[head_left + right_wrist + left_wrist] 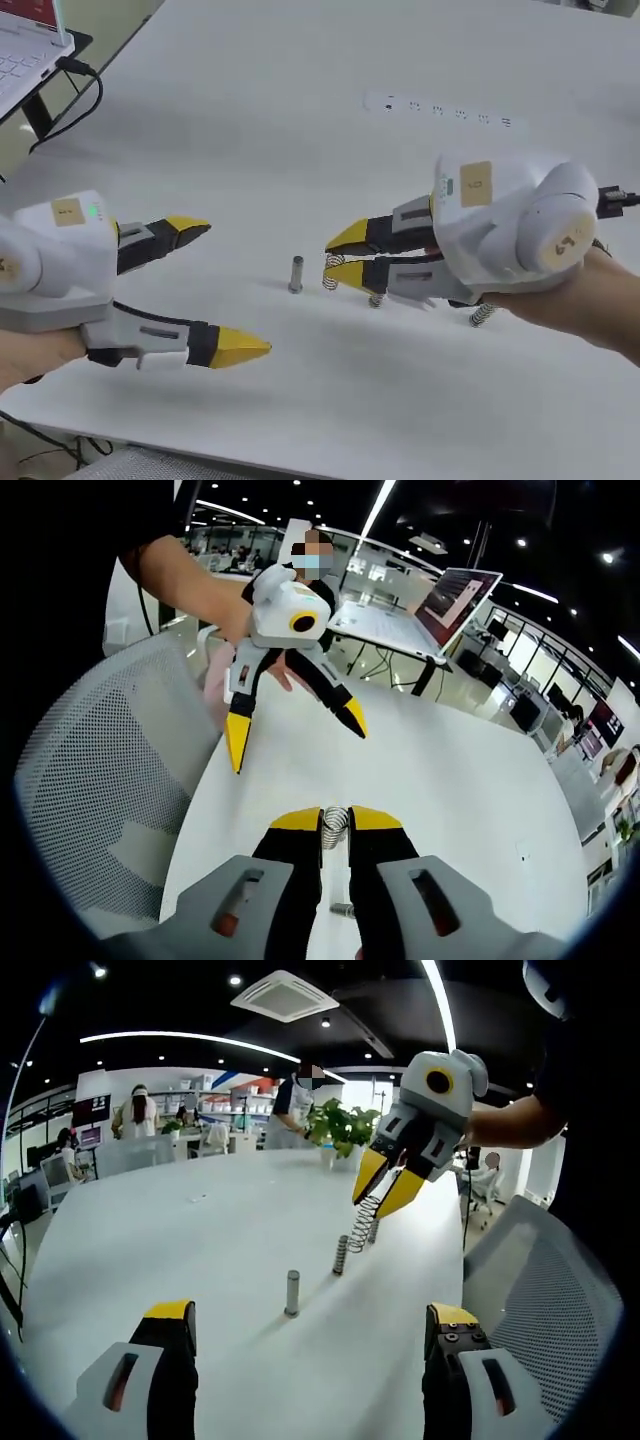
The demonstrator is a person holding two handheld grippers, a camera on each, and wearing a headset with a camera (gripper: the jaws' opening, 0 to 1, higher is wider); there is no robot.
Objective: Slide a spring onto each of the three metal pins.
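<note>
1. Jaws of the left gripper (235,287) stand wide apart and empty in the head view. The right gripper (330,257) has narrow jaws pinching a spring (331,280) just beside the upright metal pin (296,273), mid-surface (250,120). Two loose springs (376,298) (482,314) rest beneath the right gripper.
2. Left gripper view: own jaws wide. The pin stands ahead between them, and the right gripper holds the spring beyond it.
3. Right gripper view: own jaws nearly closed on the spring. The left gripper is opposite, jaws spread.

pin (296,274) stands on the table (300,120), a spring (331,276) just right of it.
</note>
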